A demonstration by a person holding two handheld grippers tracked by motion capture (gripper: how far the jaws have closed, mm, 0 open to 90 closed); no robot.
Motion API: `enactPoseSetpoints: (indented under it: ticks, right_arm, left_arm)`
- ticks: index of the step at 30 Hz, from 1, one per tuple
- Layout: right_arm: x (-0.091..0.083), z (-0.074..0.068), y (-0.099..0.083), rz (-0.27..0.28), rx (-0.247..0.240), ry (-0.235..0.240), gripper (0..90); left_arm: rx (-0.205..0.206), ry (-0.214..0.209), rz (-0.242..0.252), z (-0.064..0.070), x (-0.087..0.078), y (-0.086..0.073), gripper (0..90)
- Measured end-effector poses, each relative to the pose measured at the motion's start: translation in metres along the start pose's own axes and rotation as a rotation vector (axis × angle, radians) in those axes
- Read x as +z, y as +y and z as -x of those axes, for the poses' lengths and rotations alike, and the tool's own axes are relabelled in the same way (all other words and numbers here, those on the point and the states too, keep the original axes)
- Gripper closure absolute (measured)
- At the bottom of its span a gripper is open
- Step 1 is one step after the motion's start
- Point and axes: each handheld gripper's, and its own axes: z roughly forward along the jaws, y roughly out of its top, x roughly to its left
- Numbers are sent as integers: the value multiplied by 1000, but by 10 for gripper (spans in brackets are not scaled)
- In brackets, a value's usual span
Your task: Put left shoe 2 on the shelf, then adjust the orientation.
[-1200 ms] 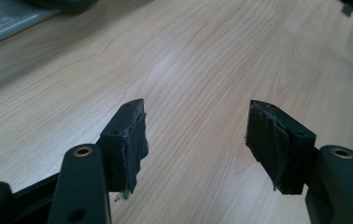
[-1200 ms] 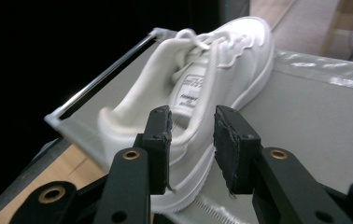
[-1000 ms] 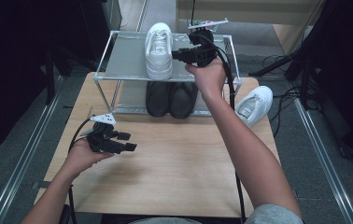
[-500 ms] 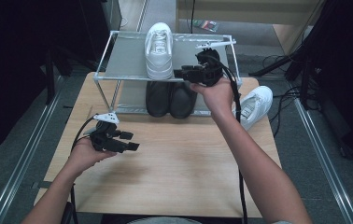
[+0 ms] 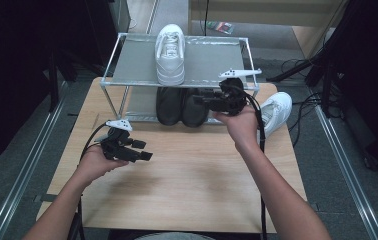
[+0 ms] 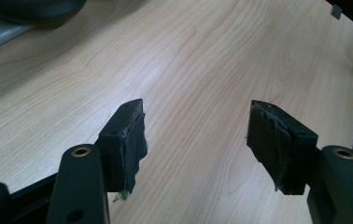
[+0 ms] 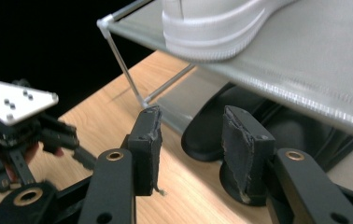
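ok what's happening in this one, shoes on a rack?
A person works two handheld grippers at a table with a shoe rack. One white sneaker sits on top, black shoes below, another white sneaker beside the rack. The right gripper, open and empty, is at the black shoes; the left gripper hovers open over the table.

Rack (image 5: 127, 85) at table's (image 5: 187, 190) far edge, one shoe (image 5: 170, 47) on top shelf, pair of shoes (image 5: 182, 106) beneath it on lower shelf, another shoe (image 5: 276, 111) off table's right edge; left gripper (image 5: 139, 150) front-left, right gripper (image 5: 203, 98) before the pair.
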Motion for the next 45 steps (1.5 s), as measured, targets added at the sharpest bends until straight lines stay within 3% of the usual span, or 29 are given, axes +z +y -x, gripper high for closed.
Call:
enactPoseSetpoints:
  ticks: [7, 17, 24, 32, 37, 45]
  right_arm:
    - [-4, 5, -34, -15, 6, 33, 588]
    - [-3, 6, -65, -49, 13, 49, 592]
    - [-1, 13, -80, -73, 0, 36, 590]
    - [-6, 30, -99, -88, 36, 20, 590]
    - [-17, 43, -111, -104, 49, -3, 590]
    - [-32, 54, -113, -117, 48, -49, 592]
  left_arm:
    - [3, 7, 0, -1, 0, -1, 373]
    - [9, 9, -10, 1, 0, -2, 372]
    - [17, 11, -14, 4, 0, -2, 372]
    - [17, 11, -19, 6, 2, -3, 372]
    - [27, 14, -23, 7, 2, -3, 372]
    - [35, 18, -22, 12, 1, -4, 372]
